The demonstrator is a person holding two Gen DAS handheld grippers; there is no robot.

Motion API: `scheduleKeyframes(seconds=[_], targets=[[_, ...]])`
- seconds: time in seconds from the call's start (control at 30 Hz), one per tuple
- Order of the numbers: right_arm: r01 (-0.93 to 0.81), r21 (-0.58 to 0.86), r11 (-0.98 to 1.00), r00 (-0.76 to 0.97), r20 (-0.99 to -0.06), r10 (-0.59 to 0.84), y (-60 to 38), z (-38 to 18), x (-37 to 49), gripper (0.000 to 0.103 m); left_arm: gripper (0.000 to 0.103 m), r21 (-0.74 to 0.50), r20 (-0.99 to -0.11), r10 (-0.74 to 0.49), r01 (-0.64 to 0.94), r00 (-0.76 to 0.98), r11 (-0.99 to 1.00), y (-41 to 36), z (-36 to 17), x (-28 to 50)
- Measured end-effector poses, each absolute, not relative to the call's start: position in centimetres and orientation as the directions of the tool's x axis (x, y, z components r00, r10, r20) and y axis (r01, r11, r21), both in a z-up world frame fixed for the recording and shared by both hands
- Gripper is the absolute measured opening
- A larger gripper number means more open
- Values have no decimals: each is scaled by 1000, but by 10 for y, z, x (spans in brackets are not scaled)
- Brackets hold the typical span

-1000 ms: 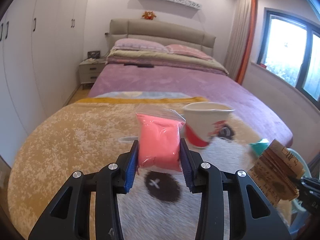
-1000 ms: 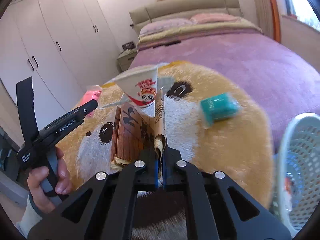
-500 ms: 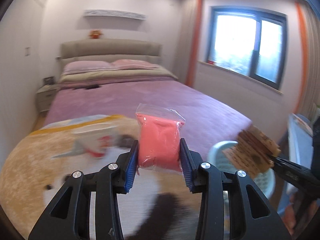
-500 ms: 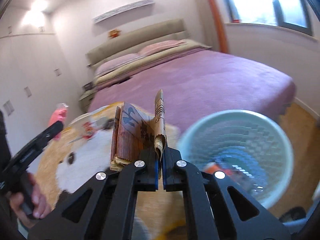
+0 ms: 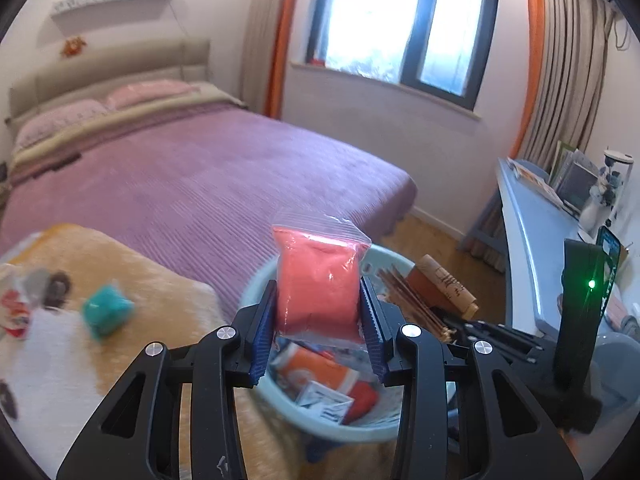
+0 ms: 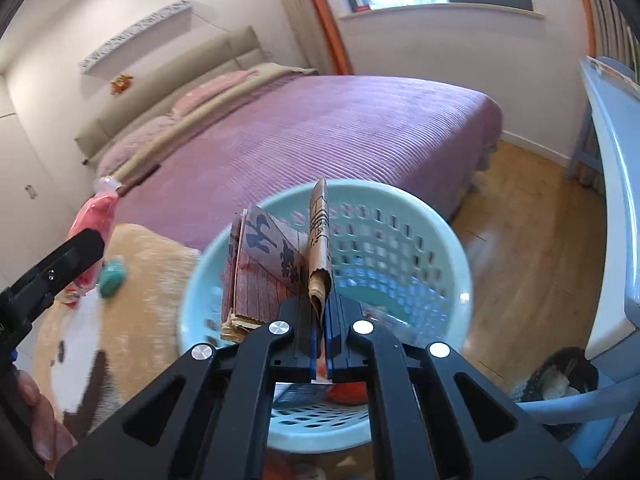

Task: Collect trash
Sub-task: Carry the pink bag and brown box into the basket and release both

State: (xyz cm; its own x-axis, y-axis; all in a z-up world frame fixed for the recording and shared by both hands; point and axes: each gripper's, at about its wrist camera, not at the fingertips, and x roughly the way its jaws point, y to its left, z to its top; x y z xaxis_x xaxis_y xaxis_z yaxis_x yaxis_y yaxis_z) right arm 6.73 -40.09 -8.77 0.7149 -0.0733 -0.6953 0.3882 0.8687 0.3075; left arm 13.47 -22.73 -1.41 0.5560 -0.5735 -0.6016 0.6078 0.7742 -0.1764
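Note:
My left gripper (image 5: 319, 312) is shut on a pink plastic pouch (image 5: 320, 288) and holds it above the near rim of a pale blue perforated basket (image 5: 256, 280). The basket holds an orange packet (image 5: 316, 368) and a white carton (image 5: 324, 400). My right gripper (image 6: 319, 320) is shut on a crumpled brown paper bag (image 6: 272, 276) and holds it over the basket (image 6: 420, 220). The bag also shows in the left wrist view (image 5: 436, 288). A teal wad (image 5: 106, 312) and a paper cup (image 5: 12, 312) lie on the panda blanket (image 5: 152, 288).
A purple bed (image 5: 192, 184) stretches behind the basket. A light blue desk (image 5: 532, 232) with books stands at the right over wooden floor (image 6: 532, 240). A dark bin (image 6: 560, 384) sits under the desk. The window wall is beyond.
Both grippers have swung right from the blanket toward the basket, each still carrying its item. The basket now lies directly under the pouch and the paper bag.

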Motion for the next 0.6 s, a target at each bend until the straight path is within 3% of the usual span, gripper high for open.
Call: scheduleKeyframes(seconds=[0.47, 0.5, 0.57, 0.6], targets=[[432, 299, 851, 661, -746, -74, -421, -106, 86, 4, 38, -188, -668, -572, 637, 475, 748, -254, -47, 151], [435, 302, 848, 659, -749, -71, -422, -108, 86, 5, 40, -194, -672, -573, 636, 469, 747, -254, -49, 152], [434, 314, 844, 656, -753, -58, -423, -110, 88, 8, 54, -208, -677, -580, 639, 453, 741, -257, -50, 154], [426, 326, 844, 658, -752, -42, -424, -111, 88, 13, 67, -216, -674, -585, 638, 451, 739, -255, -50, 154]])
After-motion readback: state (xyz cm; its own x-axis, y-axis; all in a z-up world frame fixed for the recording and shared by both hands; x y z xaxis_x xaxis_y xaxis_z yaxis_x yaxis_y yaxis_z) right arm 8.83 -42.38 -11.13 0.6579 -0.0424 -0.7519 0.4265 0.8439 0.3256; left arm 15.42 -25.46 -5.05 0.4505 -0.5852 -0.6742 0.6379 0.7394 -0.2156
